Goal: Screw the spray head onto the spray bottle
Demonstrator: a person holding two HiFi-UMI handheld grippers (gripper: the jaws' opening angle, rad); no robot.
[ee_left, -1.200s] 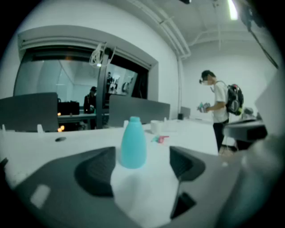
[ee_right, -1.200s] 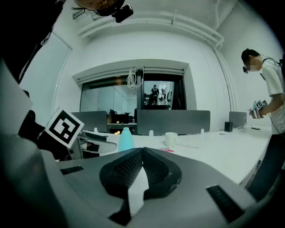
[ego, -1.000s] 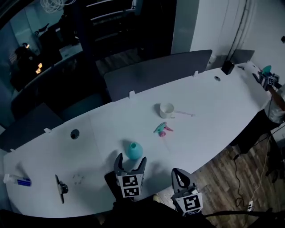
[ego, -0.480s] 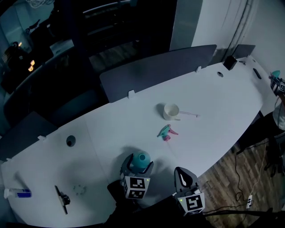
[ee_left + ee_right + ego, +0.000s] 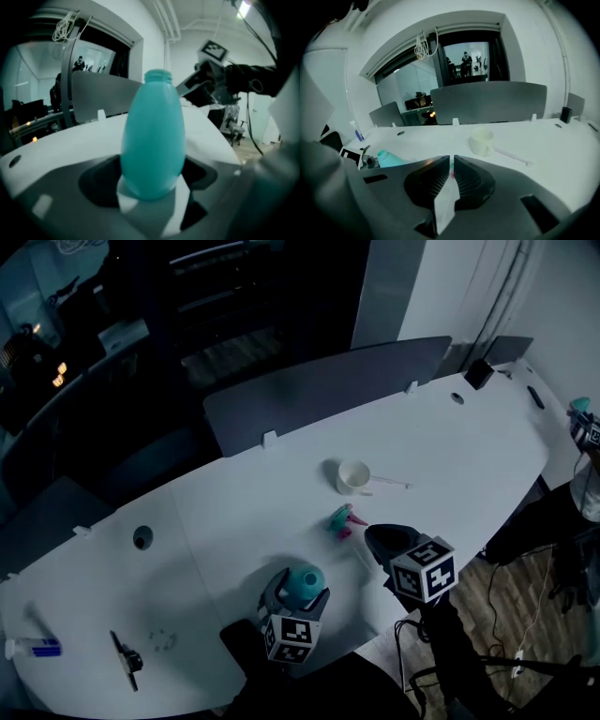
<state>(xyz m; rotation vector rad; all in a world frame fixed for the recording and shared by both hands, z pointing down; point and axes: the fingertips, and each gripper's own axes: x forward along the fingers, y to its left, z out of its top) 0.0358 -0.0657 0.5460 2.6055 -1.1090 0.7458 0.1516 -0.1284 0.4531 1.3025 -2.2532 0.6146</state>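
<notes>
A teal spray bottle (image 5: 303,583) with an open neck stands upright near the white table's front edge (image 5: 216,681). My left gripper (image 5: 298,589) has its jaws set wide around the bottle's belly, both pads against it. In the left gripper view the bottle (image 5: 152,140) fills the space between the jaws of that gripper (image 5: 152,176). The teal and pink spray head (image 5: 341,518) lies on the table further in. My right gripper (image 5: 380,538) hovers just right of it, shut and empty. Through the slit of that gripper (image 5: 452,161) a sliver of the spray head (image 5: 451,174) shows.
A white mug (image 5: 352,474) with a thin stick (image 5: 389,483) beside it sits behind the spray head. At the far left lie a small blue-capped sprayer (image 5: 28,648) and a black tool (image 5: 124,659). A grey partition (image 5: 319,390) lines the table's far side.
My right gripper rose from below the table edge and moved in beside the spray head. My left gripper slid forward until the bottle stood between its jaws.
</notes>
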